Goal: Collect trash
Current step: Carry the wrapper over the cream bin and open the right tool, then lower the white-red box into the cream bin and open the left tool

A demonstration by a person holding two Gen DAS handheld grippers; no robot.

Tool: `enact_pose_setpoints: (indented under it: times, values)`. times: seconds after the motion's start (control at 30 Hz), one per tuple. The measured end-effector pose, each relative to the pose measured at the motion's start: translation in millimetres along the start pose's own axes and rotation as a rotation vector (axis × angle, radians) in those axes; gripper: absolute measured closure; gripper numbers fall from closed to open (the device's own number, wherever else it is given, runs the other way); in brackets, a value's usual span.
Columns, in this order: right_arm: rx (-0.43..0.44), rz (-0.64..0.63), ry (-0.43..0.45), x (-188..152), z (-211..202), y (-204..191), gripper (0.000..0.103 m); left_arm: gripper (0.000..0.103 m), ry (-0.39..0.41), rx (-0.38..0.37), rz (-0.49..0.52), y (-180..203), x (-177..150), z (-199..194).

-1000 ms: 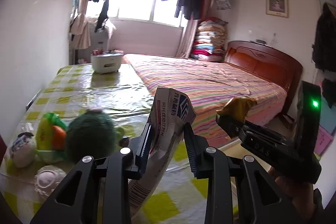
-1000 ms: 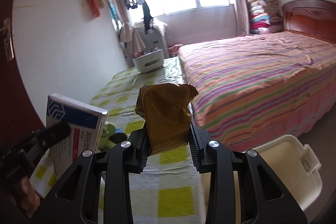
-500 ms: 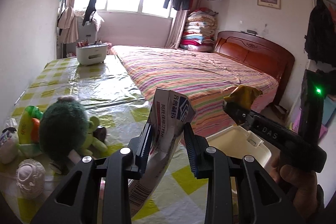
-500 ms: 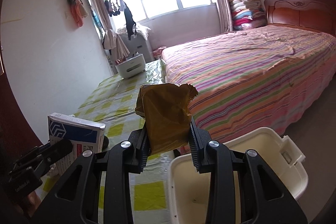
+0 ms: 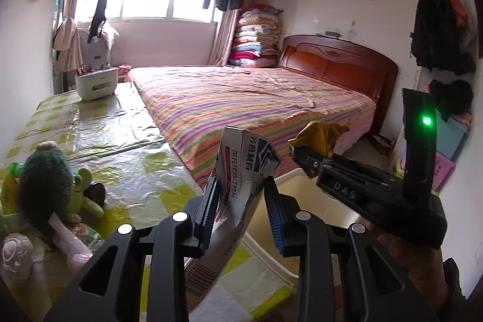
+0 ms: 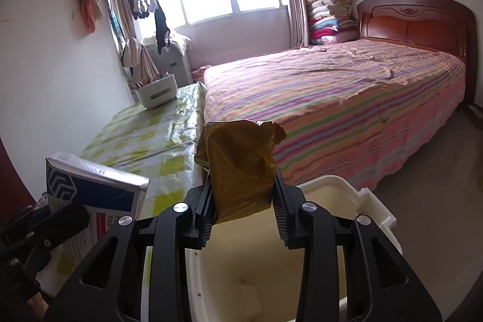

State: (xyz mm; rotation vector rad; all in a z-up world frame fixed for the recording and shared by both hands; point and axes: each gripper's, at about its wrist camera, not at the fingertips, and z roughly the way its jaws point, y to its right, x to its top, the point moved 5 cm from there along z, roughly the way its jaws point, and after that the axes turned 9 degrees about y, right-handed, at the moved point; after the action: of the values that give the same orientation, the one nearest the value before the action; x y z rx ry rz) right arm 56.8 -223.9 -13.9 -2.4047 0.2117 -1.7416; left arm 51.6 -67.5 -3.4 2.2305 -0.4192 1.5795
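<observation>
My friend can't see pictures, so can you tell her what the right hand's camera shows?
The right gripper pinches a crumpled golden-brown wrapper above an open cream bin. At lower left, the left gripper holds a blue-and-white box beside a table with a yellow-checked cover; a striped bed lies behind.

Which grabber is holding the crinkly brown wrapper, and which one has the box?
The right gripper holds the brown wrapper, above the white bin. The left gripper holds the crushed box.

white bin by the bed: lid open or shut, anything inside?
Open. The right wrist view looks straight into the white plastic bin; its visible floor looks bare, though the near part is hidden.
</observation>
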Motion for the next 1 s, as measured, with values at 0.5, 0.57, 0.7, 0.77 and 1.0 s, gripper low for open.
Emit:
enact_pose_setpoints:
  times: [0.5, 0.57, 0.7, 0.77, 1.0]
  values:
    - [-0.062, 0.15, -0.021, -12, -10, 43, 0.031, 0.072, -0.061, -0.086, -0.02, 30, -8, 25]
    - [-0.054, 0.213, -0.026, -14, -11, 52, 0.031, 0.072, -0.073, -0.092, -0.024, 33, -10, 29]
    - [-0.053, 0.321, -0.004, -14, -17, 70, 0.03, 0.072, -0.095, -0.101, -0.028, 40, -15, 37]
    - [-0.064, 0.337, 0.016, -11, -21, 75, 0.03, 0.072, -0.103, -0.106, -0.03, 44, -15, 40]
    - [-0.068, 0.353, 0.056, -8, -29, 77, 0.03, 0.07, -0.134, -0.112, -0.054, 50, -18, 56]
